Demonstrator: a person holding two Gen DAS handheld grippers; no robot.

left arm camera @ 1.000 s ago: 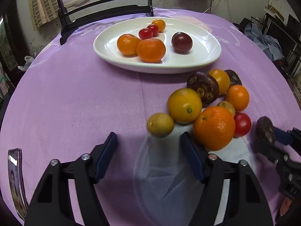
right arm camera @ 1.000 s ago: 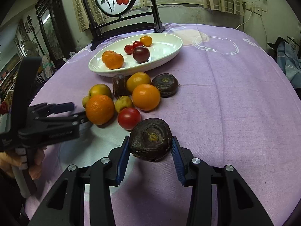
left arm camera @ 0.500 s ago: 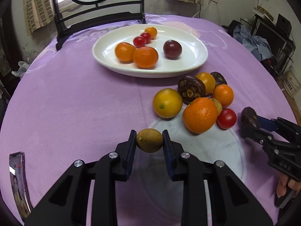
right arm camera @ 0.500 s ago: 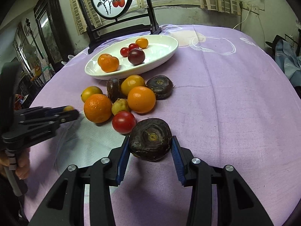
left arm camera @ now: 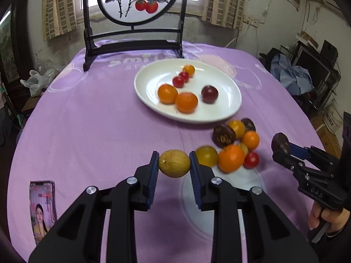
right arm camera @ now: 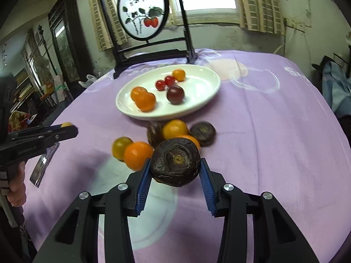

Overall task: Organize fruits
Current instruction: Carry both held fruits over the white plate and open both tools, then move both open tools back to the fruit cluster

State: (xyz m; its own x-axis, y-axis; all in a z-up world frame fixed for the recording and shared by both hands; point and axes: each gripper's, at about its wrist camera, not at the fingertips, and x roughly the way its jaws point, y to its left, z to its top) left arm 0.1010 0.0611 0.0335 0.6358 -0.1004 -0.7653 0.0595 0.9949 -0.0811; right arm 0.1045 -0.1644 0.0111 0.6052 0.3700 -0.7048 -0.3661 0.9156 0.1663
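Note:
My left gripper (left arm camera: 174, 164) is shut on a small yellow-green fruit (left arm camera: 174, 163) and holds it above the purple cloth. My right gripper (right arm camera: 175, 166) is shut on a dark wrinkled passion fruit (right arm camera: 175, 164), also lifted; it shows at the right of the left wrist view (left arm camera: 280, 143). A white plate (left arm camera: 151, 83) at the table's middle holds two oranges, two cherry tomatoes, a small orange tomato and a dark plum (left arm camera: 209, 94). A pile of loose fruit (left arm camera: 230, 157) lies on the cloth in front of the plate.
A phone (left arm camera: 42, 206) lies on the cloth at the near left. A black wooden stand with a round painted screen (left arm camera: 133, 0) stands at the table's far edge. Clutter lies past the table's right side.
My left gripper closed on the yellow-green fruit and lifted it off the cloth. My right gripper rose with the passion fruit. Both views now look from higher up.

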